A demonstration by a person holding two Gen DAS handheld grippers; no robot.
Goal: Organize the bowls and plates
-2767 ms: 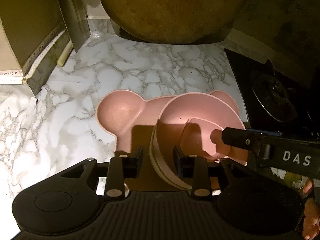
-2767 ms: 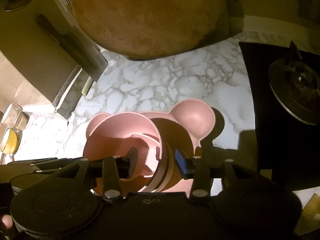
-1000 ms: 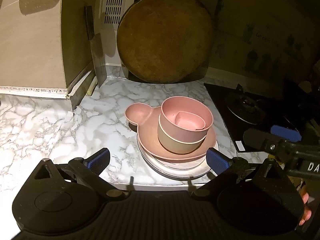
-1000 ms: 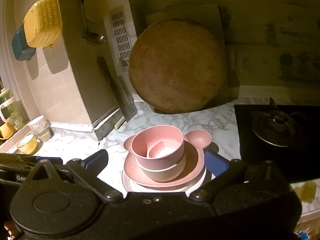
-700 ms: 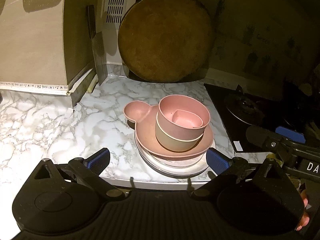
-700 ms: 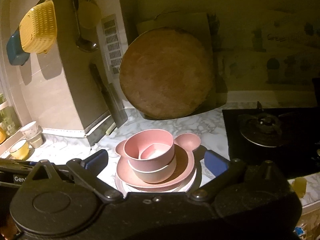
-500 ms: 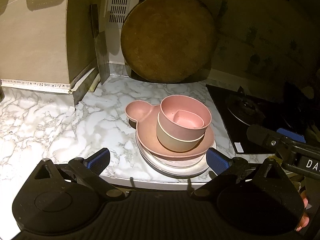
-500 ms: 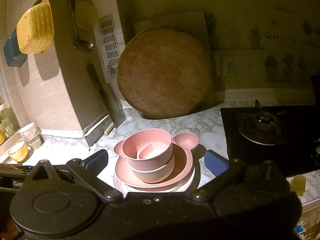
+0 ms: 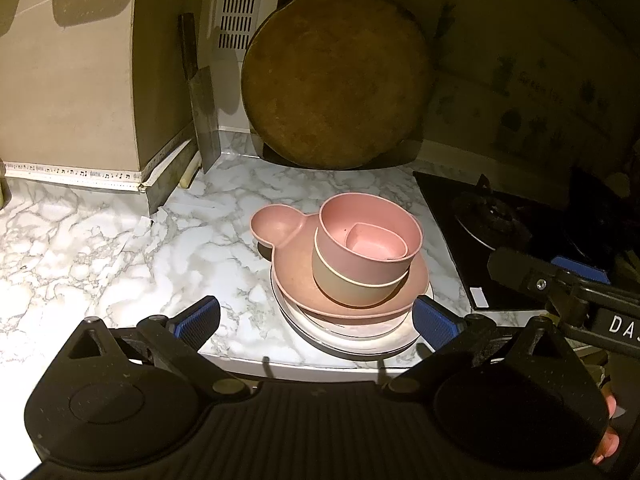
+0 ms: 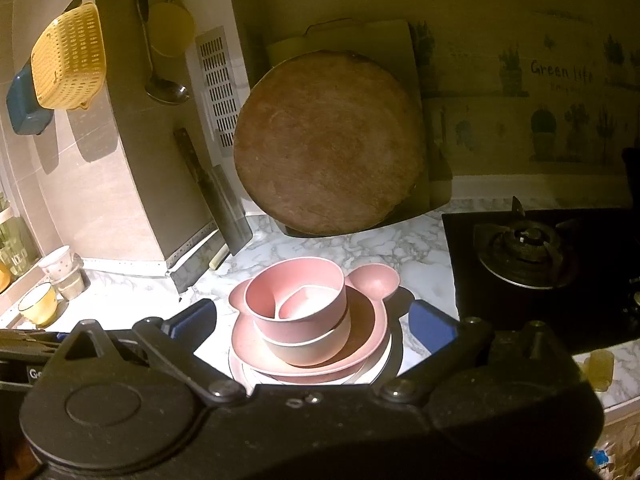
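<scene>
Your left gripper [image 9: 316, 314] sat low in the frame of its own wrist view, jaws spread wide, blue-padded fingertips [image 9: 198, 316] far apart and gripping nothing. Your right gripper [image 10: 314, 322] matched it in the right wrist view, also spread wide and empty, its pads at lower centre. In the left wrist view, the right gripper [image 9: 560, 286] reached in from the right edge, and your fingertips [image 9: 606, 438] showed at the lower right corner behind it.
</scene>
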